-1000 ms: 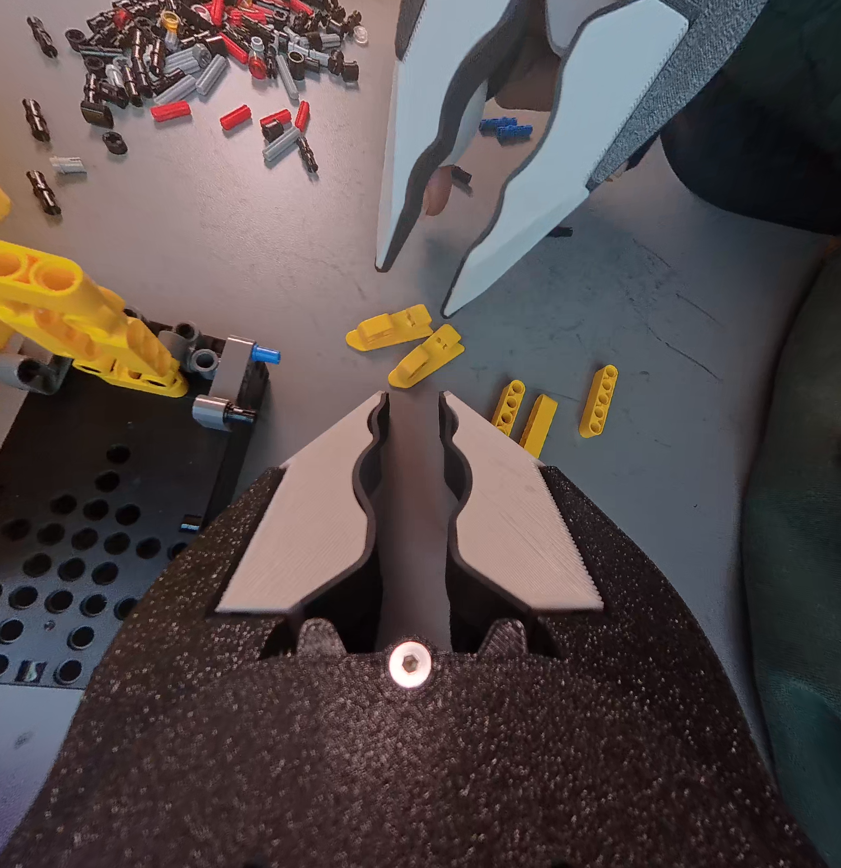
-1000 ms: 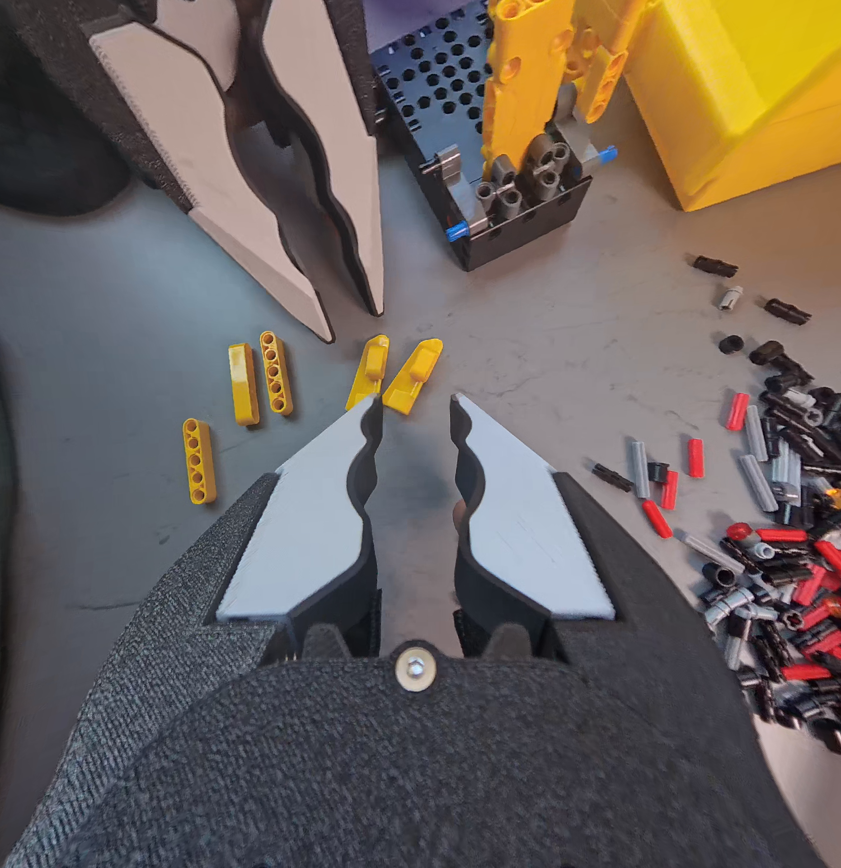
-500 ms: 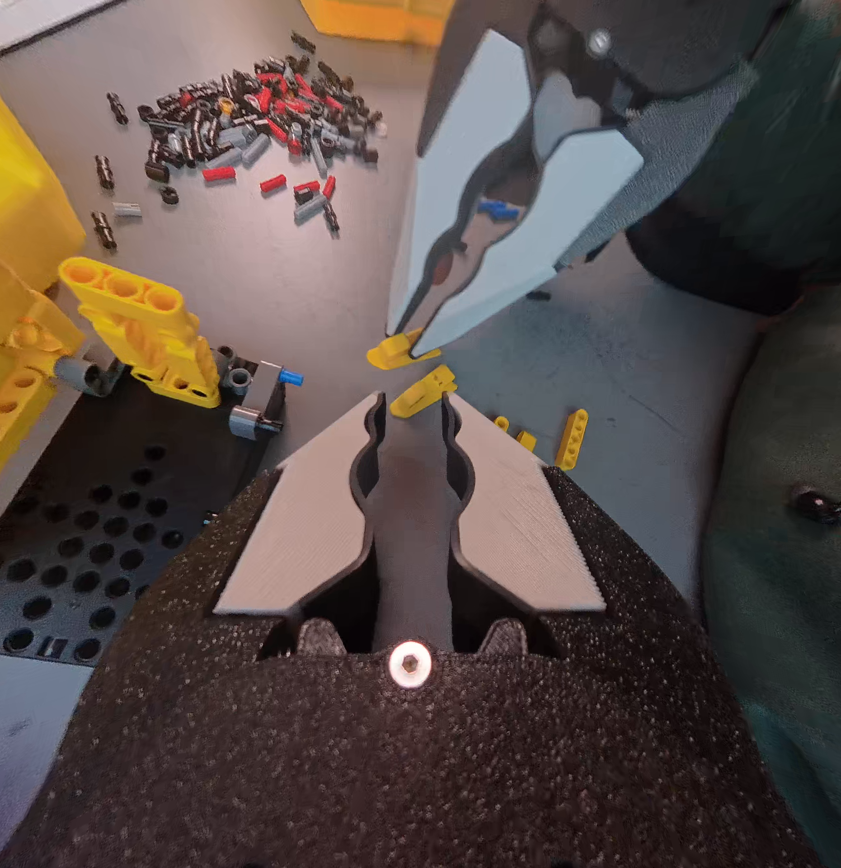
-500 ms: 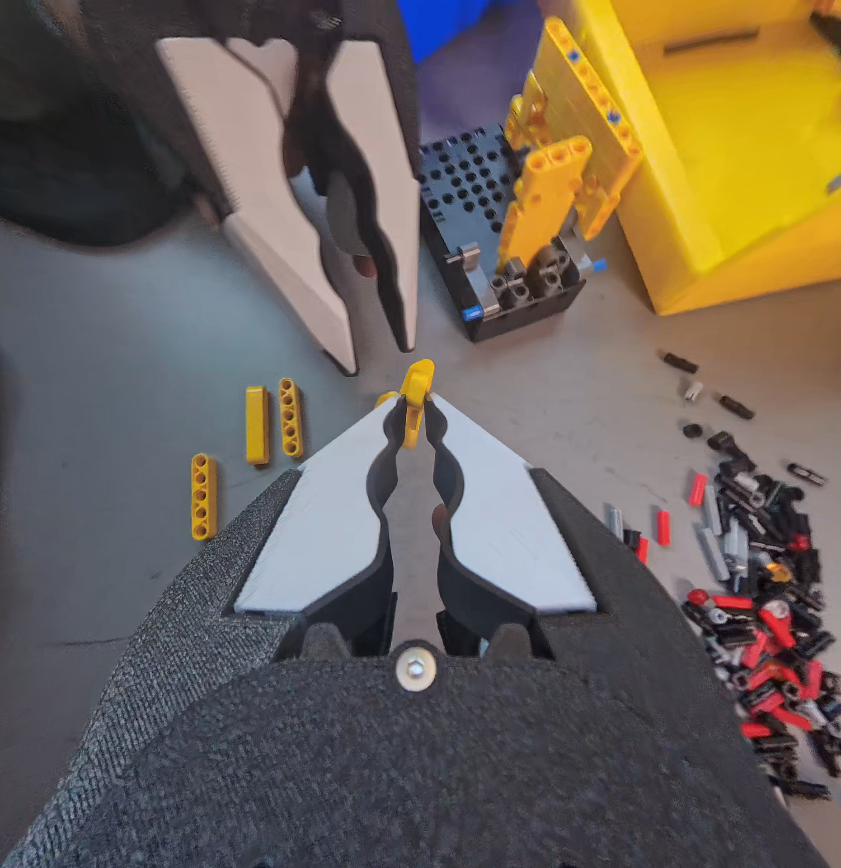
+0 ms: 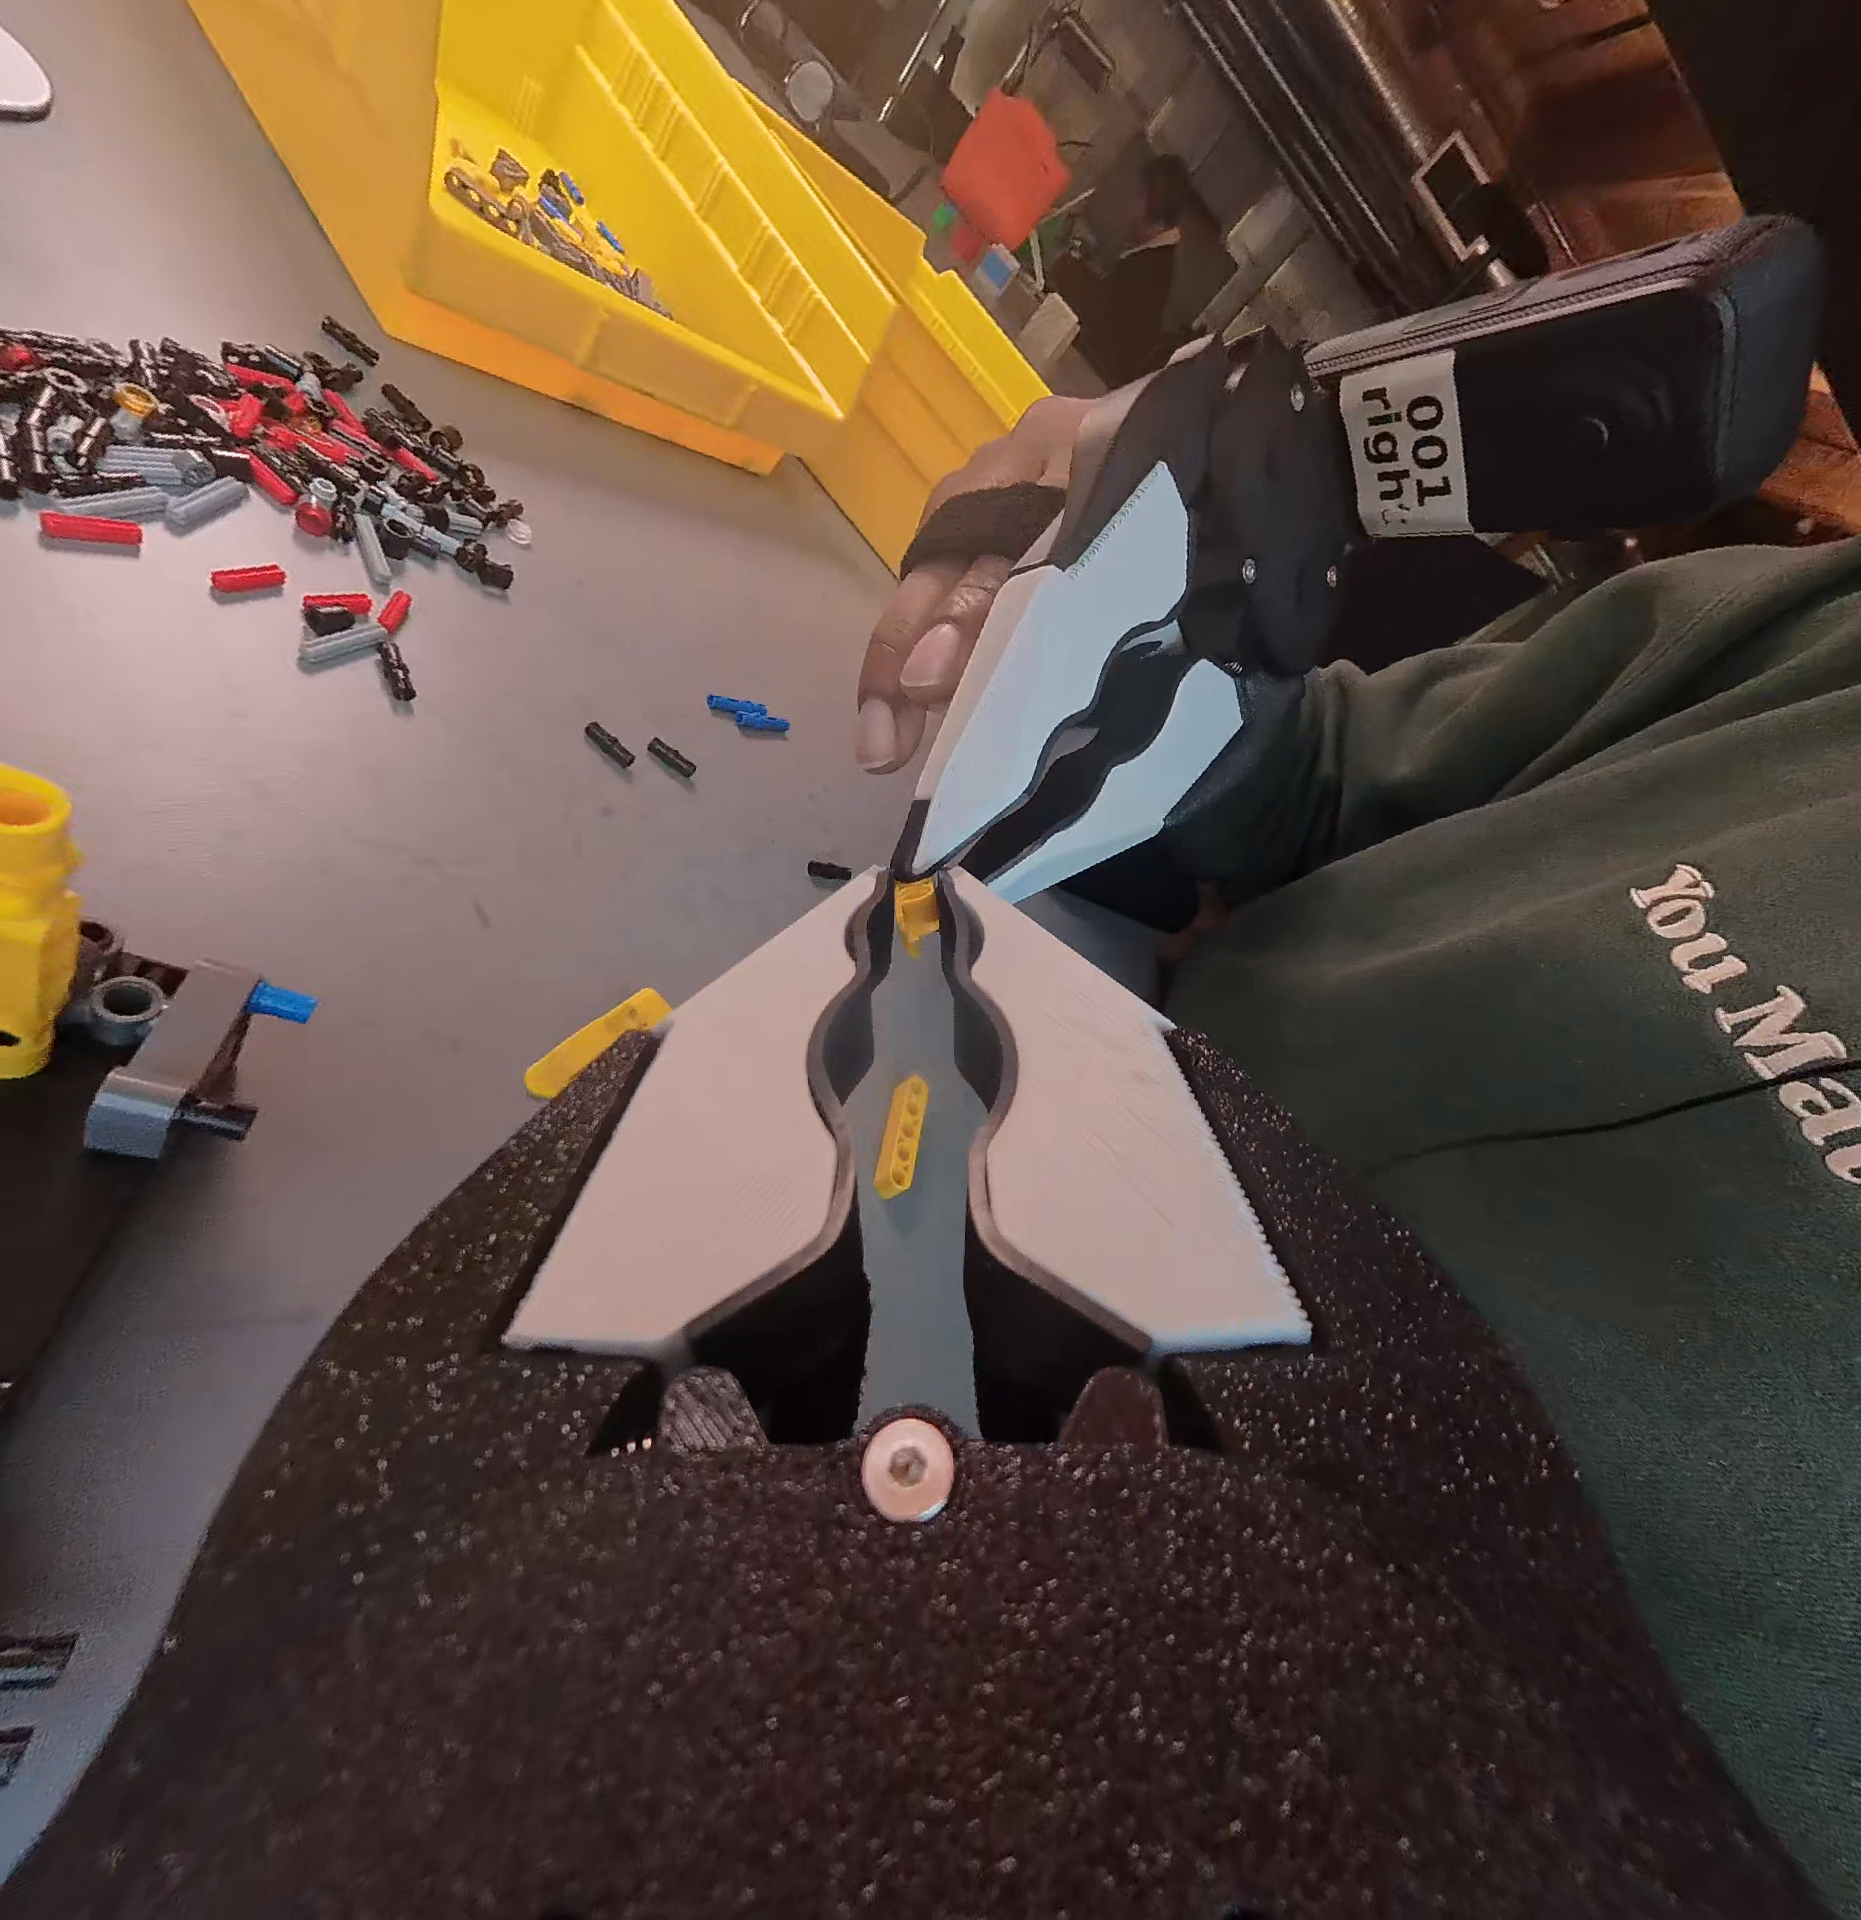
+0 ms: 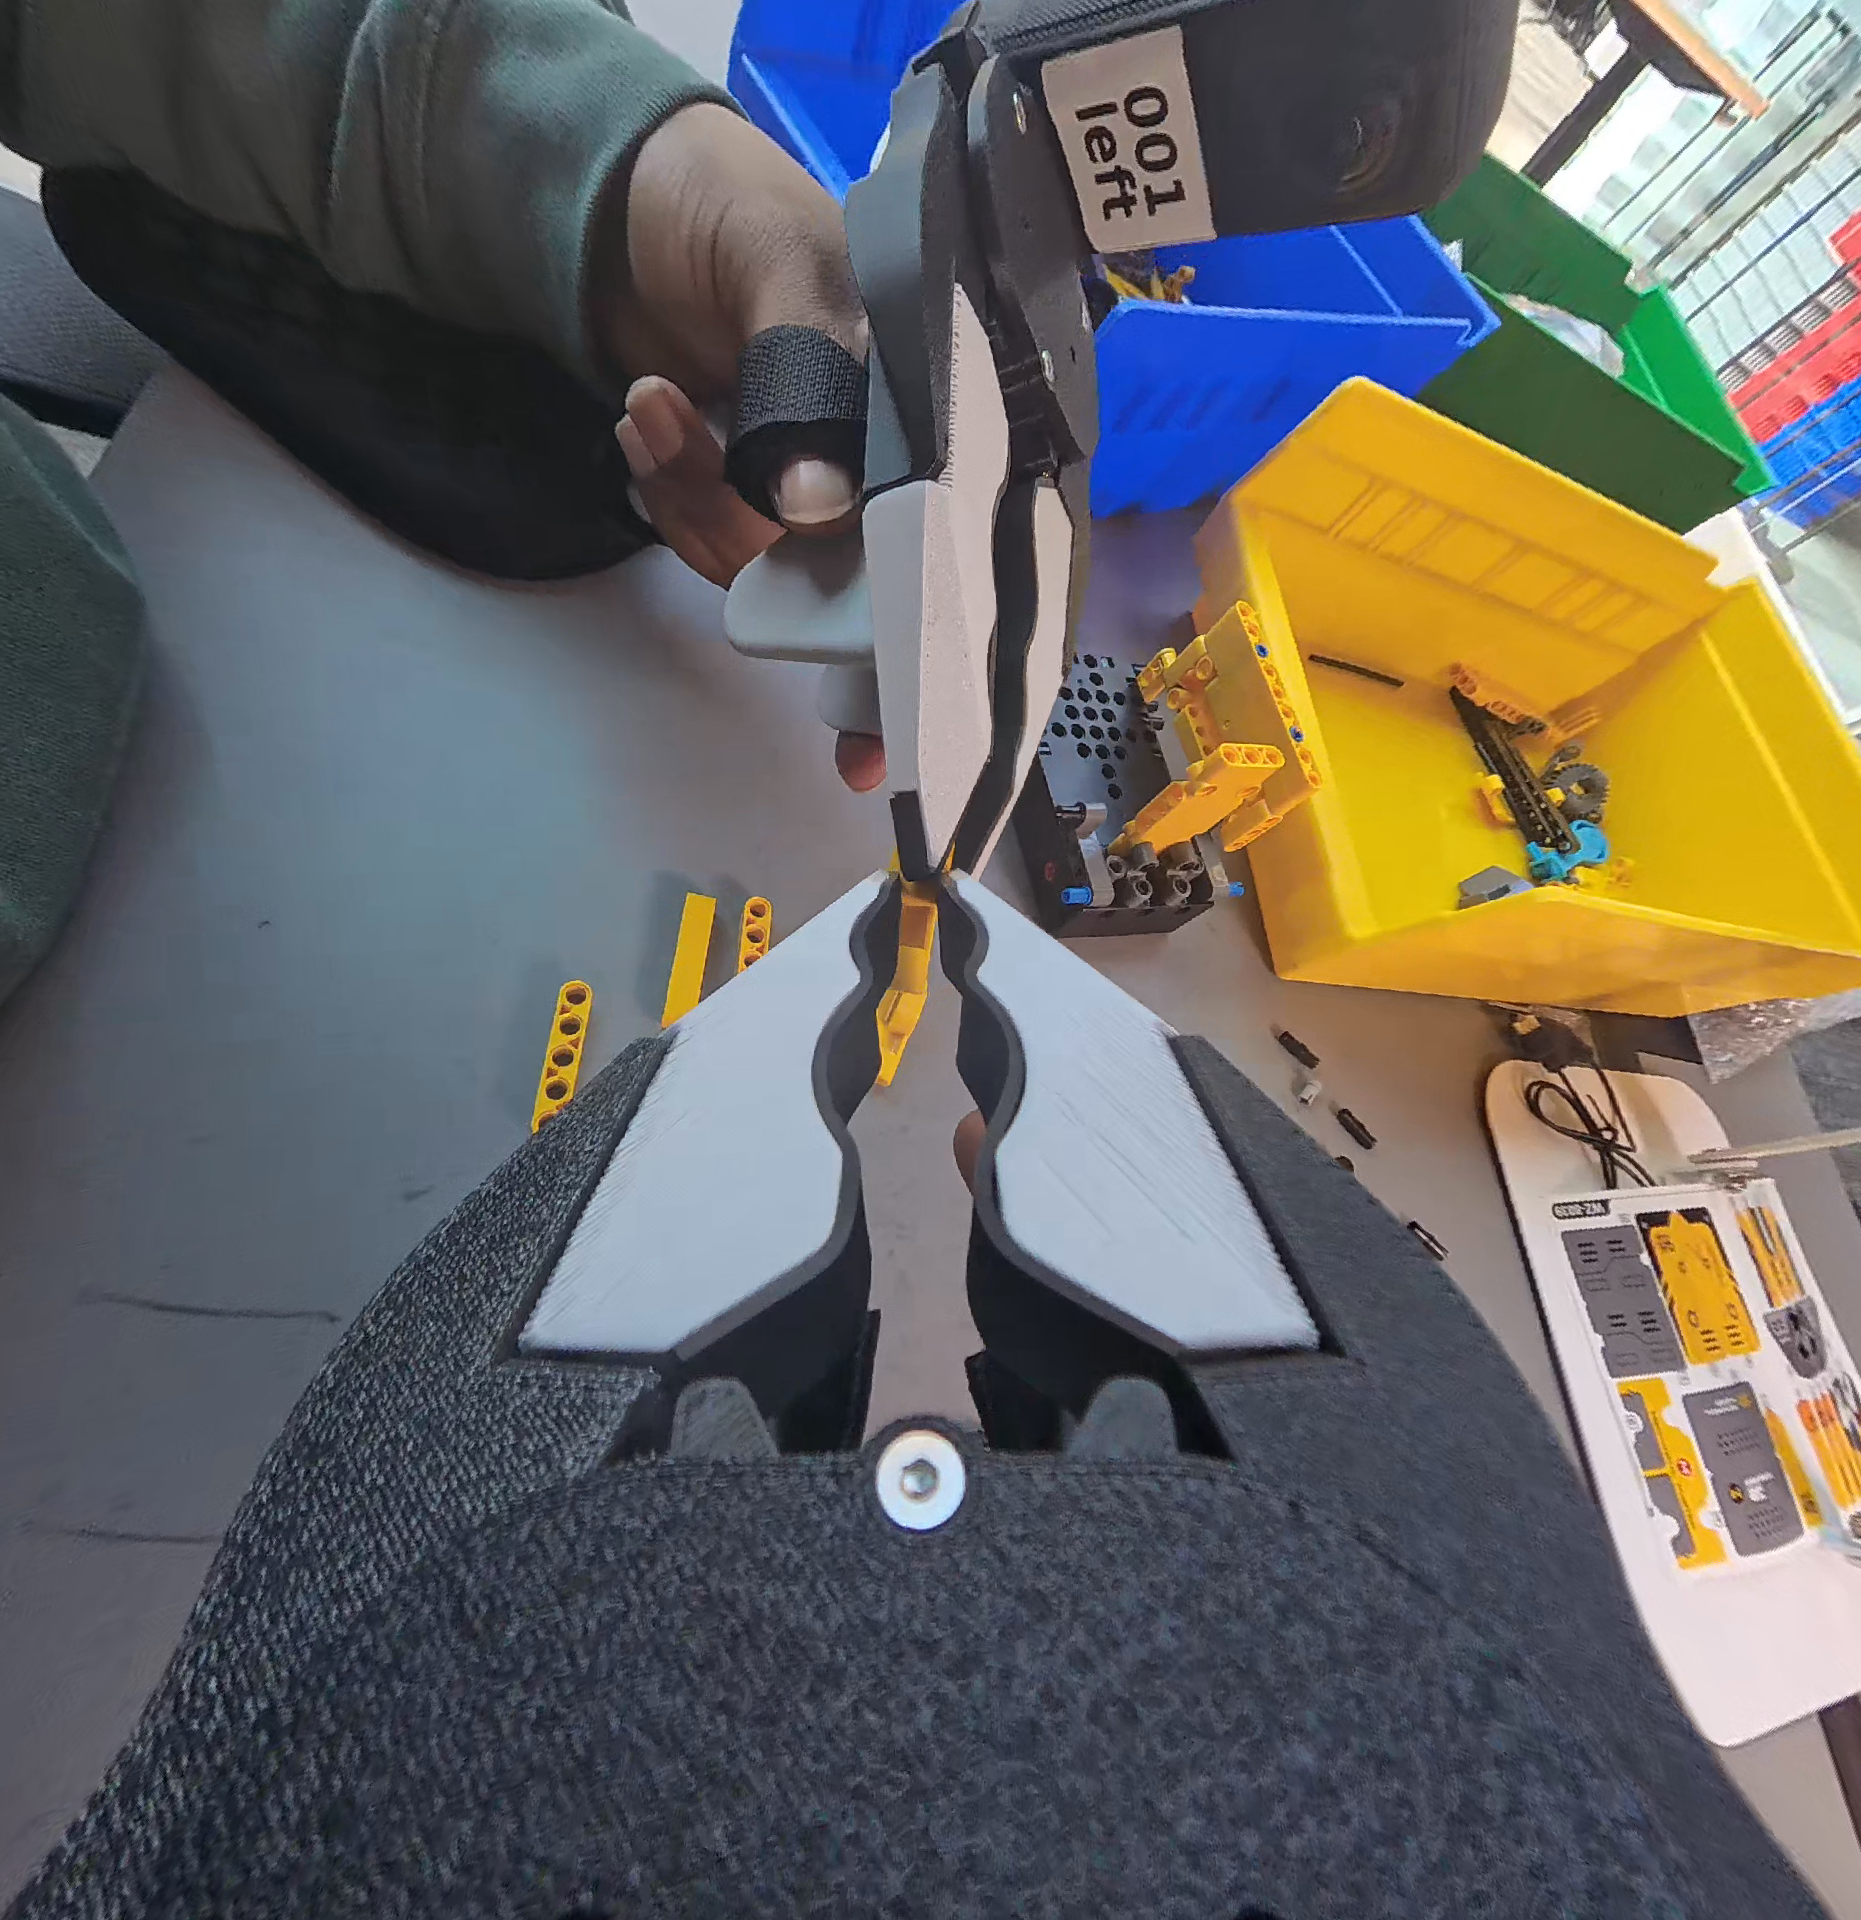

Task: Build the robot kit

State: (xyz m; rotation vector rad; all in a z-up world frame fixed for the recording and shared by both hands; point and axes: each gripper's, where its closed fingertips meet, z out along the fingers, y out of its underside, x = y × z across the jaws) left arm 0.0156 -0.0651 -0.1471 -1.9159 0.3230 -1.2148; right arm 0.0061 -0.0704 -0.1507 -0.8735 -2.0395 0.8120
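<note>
My left gripper (image 5: pixel 913 885) and my right gripper (image 6: pixel 915 885) meet tip to tip above the grey table. Both are shut on the same small yellow wedge piece (image 6: pixel 908 961), which shows between my left fingertips too (image 5: pixel 913 914). The right gripper (image 5: pixel 952 831) reaches in from the upper right in the left wrist view. The left gripper (image 6: pixel 926 831) comes down from above in the right wrist view. A second yellow wedge piece (image 5: pixel 599 1039) lies on the table left of my left fingers. Yellow beams (image 6: pixel 567 1049) lie below.
A pile of red, grey and black pins (image 5: pixel 230 436) lies far left, with yellow bins (image 5: pixel 635 208) behind. A black pegged base with a yellow assembly (image 6: pixel 1165 821) stands beside a yellow bin (image 6: pixel 1528 935). Blue bins (image 6: pixel 1269 353) and a printed sheet (image 6: pixel 1715 1382) are right. A green sleeve (image 5: pixel 1528 1039) is close. Only a small space, under 4 cm, lies between the two pairs of fingers.
My right gripper shut on one yellow wedge piece and lifted it off the table. My left gripper rose, tilted and shut on the same piece. The other wedge piece stayed on the table.
</note>
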